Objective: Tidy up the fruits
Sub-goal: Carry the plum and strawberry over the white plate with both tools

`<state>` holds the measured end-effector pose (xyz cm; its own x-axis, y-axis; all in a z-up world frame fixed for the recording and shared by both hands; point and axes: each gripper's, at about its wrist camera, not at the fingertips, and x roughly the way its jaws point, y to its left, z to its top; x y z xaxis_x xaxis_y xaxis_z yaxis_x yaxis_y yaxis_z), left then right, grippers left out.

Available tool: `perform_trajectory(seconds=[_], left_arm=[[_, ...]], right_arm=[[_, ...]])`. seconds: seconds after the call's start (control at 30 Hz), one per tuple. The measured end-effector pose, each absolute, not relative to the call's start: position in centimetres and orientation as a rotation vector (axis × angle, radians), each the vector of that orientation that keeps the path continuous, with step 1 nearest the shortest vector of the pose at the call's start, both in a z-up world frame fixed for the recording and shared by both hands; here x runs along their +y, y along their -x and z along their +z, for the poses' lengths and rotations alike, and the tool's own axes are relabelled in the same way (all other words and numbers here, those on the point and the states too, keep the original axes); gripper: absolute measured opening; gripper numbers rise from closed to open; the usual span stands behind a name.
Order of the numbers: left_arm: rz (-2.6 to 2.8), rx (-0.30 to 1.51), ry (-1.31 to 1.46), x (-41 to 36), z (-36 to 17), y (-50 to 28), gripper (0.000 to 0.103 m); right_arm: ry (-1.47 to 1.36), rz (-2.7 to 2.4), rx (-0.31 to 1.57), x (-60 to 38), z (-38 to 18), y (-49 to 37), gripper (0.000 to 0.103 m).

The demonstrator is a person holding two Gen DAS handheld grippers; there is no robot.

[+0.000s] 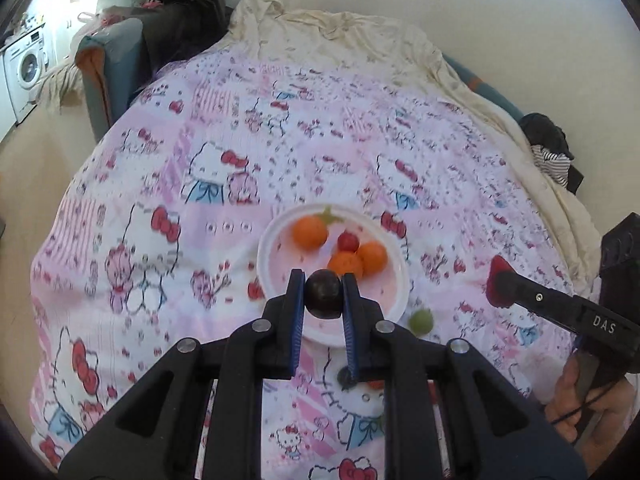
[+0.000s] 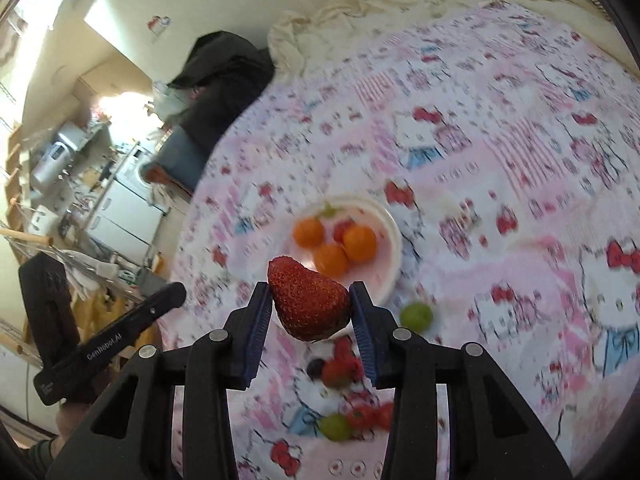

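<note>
A white plate [image 1: 272, 248] lies on the pink patterned bedspread and carries three orange fruits [image 1: 310, 232] and a small red one [image 1: 347, 241]. My left gripper [image 1: 323, 294] is shut on a dark round grape [image 1: 324, 295], held above the plate's near rim. My right gripper [image 2: 310, 308] is shut on a large red strawberry [image 2: 306, 300], held in the air on the near side of the plate [image 2: 394, 236]. The right gripper also shows at the left wrist view's right edge, the strawberry [image 1: 500, 286] at its tip. A green grape [image 1: 421, 320] lies beside the plate.
Loose fruit lies on the bedspread near me: a dark grape [image 2: 315, 367], strawberries [image 2: 340, 366], a green grape [image 2: 335, 426] and small red pieces [image 2: 370, 416]. A cream blanket [image 1: 360, 40] is bunched at the far side. Dark clothes [image 1: 546, 136] lie at the right edge.
</note>
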<state>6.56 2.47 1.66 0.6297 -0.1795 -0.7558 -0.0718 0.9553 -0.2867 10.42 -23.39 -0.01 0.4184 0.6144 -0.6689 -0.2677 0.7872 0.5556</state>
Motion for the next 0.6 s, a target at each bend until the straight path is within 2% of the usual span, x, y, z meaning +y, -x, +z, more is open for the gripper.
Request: perform_trajectory(seconds=[0.23,0.6], left_arm=[[-0.125,0.931,0.394,4.1,0.3,-10.3,0.015],[-0.11,1.009,0.374,4.1,-4.0,-15.2,0.015]], right_arm=[[-0.391,0.605,0.994,-21.8,0.0,-14.2,0.042],[-0.413,0.596,1.163,-20.1,-5.6,-18.5,0.042]])
